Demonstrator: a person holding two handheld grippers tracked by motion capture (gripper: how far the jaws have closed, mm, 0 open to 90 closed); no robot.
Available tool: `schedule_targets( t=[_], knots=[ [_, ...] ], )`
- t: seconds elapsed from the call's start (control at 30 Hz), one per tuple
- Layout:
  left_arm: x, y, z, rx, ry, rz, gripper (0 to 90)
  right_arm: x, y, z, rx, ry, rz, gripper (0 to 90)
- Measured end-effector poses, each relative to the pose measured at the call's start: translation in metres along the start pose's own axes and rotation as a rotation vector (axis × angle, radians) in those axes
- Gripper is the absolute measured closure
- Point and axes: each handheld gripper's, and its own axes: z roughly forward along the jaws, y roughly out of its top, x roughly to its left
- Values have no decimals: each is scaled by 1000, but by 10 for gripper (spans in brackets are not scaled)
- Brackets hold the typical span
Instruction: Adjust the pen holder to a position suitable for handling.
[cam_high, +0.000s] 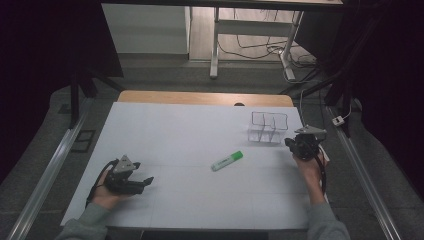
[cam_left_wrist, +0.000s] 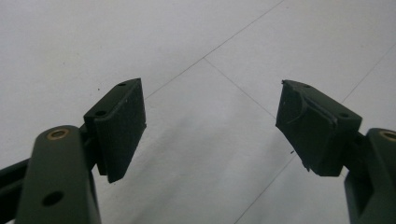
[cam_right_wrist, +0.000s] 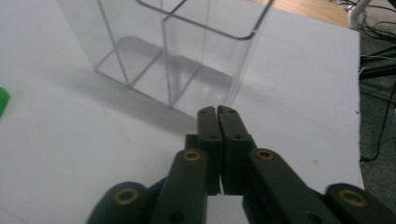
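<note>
Organizer just ahead of R gripper, jaws pressed together, empty; L gripper spread; marker mid-table.

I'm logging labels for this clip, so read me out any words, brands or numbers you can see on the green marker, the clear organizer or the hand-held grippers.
No readable text anywhere.
Marker: pale barrel with a green cap; any print on it is too small and blurred to read.
Organizer: clear plastic, no label visible.
Left hand-held gripper and right hand-held gripper: plain black jaws, no markings.
</note>
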Motion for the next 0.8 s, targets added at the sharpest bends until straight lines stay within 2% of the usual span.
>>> schedule_targets(
  t=[0.13, 0.4, 0.8],
  knots=[
    [0, 0, 0, 1, 0, 2, 241, -8, 1, 2, -11, -27, 18, 894],
    [0, 0, 0, 2, 1, 3, 240, -21, 6, 13, -31, -29, 32, 895],
    [0, 0, 1, 5, -4, 16, 237, -34, 13, 31, -45, 23, 36, 894]
  ],
)
